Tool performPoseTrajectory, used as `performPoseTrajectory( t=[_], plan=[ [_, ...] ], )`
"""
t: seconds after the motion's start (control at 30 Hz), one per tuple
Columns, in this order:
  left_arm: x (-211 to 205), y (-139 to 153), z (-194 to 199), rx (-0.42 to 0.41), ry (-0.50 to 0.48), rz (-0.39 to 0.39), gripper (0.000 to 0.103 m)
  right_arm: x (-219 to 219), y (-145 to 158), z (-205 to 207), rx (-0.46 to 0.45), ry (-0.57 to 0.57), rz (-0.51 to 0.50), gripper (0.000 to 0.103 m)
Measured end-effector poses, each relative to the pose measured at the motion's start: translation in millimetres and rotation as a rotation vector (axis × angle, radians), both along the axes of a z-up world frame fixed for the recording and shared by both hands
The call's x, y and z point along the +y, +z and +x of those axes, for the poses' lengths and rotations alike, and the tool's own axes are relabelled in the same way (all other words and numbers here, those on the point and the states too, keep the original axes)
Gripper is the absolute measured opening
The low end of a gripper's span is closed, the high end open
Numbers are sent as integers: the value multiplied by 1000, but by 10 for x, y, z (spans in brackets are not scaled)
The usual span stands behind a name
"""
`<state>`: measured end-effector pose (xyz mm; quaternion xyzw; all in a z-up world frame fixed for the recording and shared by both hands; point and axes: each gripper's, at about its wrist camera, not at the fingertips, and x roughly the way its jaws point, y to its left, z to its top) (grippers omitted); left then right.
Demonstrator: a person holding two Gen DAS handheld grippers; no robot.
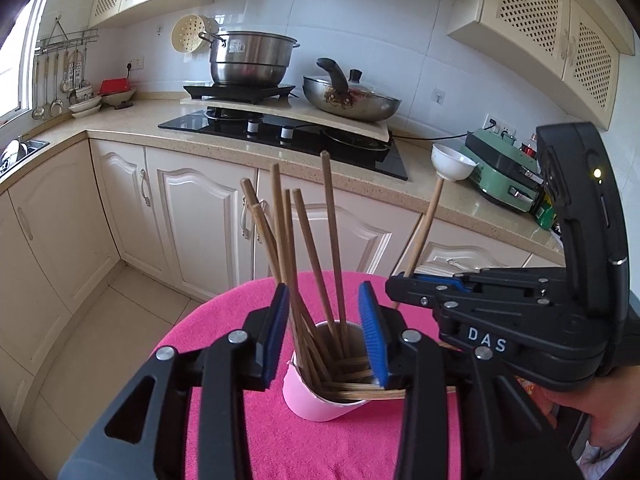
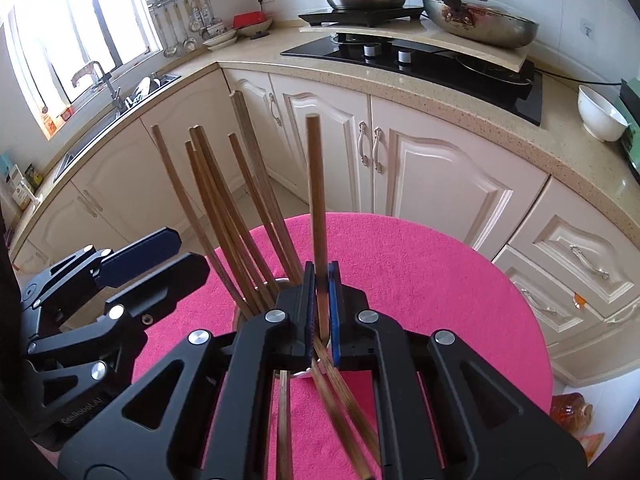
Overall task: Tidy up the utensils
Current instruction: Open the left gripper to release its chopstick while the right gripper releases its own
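A pink-and-white cup (image 1: 320,400) stands on the round table's pink cloth (image 1: 240,320) with several wooden chopsticks (image 1: 304,248) leaning in it. My left gripper (image 1: 324,292) is open, its blue pads on either side of the bundle above the cup's rim, touching none. To the right, my right gripper (image 1: 400,280) is shut on a single upright chopstick (image 1: 424,228). In the right wrist view that chopstick (image 2: 318,200) is pinched between the pads of the right gripper (image 2: 320,312). The left gripper (image 2: 160,268) is at the left beside the bundle (image 2: 224,220). The cup is mostly hidden there.
More chopsticks (image 2: 348,412) lie blurred under the right gripper on the cloth (image 2: 440,280). Behind the table runs a counter (image 1: 160,128) with a hob, a steel pot (image 1: 252,60), a wok (image 1: 352,100), a white bowl (image 1: 452,164) and a green appliance (image 1: 500,176). Cabinets stand below.
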<state>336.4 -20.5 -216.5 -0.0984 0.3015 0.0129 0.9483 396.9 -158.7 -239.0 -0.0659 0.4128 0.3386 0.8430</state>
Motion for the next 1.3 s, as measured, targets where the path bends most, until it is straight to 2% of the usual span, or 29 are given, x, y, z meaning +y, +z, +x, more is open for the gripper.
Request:
performPoseTrajectory(
  t=[0.67,0.87,1.3],
  plan=[
    [6,246,-203,-21,-4,18,39,-87,295,-264,-29,-30,33,11],
    [20,298,-276,-9,-5,18,39,-113,360,-361,-35,-41,36,26],
    [130,462,-450,1,15,9,39,-174,664,-648,-97,-83,52,26]
  ],
)
